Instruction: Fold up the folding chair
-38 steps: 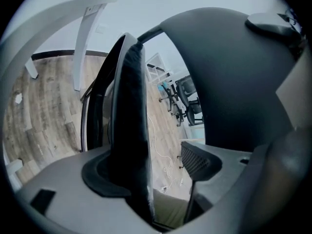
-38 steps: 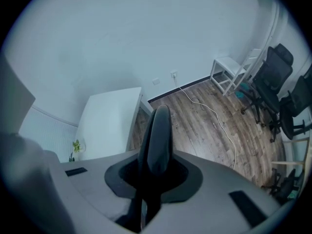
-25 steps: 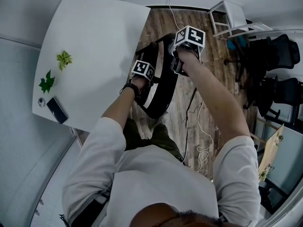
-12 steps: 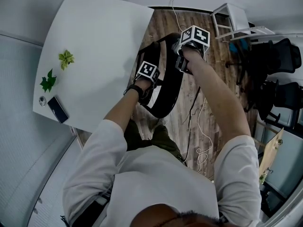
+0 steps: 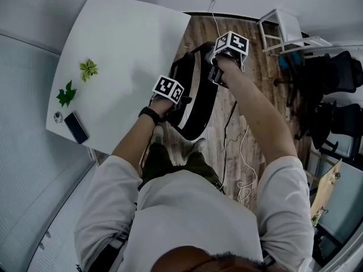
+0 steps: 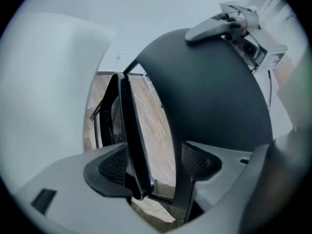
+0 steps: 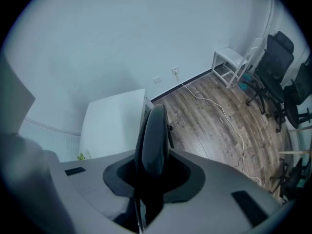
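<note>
My head camera looks steeply down; my tong cameras look closely along their jaws; all share the chair point(image 5: 201, 111).

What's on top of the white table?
A light-green leaf shape, a dark-green one, a dark phone and a small round object. The left hand covers part of the table edge beside the folding chair.

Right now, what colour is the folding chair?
Black folding chair, clearest in the head view.

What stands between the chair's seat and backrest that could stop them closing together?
Nothing visible: the gap between seat and backrest shows only the wood floor and a thin cable lying on it.
</note>
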Tool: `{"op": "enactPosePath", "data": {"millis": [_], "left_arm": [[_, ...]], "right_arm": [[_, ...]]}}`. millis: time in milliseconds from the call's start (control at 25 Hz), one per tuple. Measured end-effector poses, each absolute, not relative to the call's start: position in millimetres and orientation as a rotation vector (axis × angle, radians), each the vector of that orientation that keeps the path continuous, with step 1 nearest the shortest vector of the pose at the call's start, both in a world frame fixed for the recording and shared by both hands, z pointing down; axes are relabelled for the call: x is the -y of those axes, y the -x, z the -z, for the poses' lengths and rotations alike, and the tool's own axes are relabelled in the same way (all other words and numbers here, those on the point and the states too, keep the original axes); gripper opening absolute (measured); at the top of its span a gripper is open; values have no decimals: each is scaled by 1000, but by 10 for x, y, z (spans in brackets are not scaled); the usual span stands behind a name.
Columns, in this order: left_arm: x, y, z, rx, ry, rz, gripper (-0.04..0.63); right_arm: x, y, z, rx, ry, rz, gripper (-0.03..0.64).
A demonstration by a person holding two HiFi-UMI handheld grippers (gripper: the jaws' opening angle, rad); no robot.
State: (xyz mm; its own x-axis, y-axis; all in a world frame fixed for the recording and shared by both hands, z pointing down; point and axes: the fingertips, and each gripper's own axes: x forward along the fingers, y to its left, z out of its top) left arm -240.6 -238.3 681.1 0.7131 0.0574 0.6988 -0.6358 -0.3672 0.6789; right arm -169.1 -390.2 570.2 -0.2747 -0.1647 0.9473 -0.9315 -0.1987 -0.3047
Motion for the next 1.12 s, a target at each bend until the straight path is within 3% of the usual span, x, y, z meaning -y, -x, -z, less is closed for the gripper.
{"op": "enactPosePath", "data": {"millis": [600,840,1120], "left_arm": [[2064,3207,-5247,794,-2038,-477,344],[1838,3244,-4986,1017,-2172,-581,345],[1862,3080,-5503,1166,-2276,-975,384]], "right_arm": [[4012,2352,-5665,1455,-1305,-1576,140],[4072,2687,-5648,1467,-1335,-1624,163],[4112,2867,-5692,1435,-1358,-1613,164]]}}
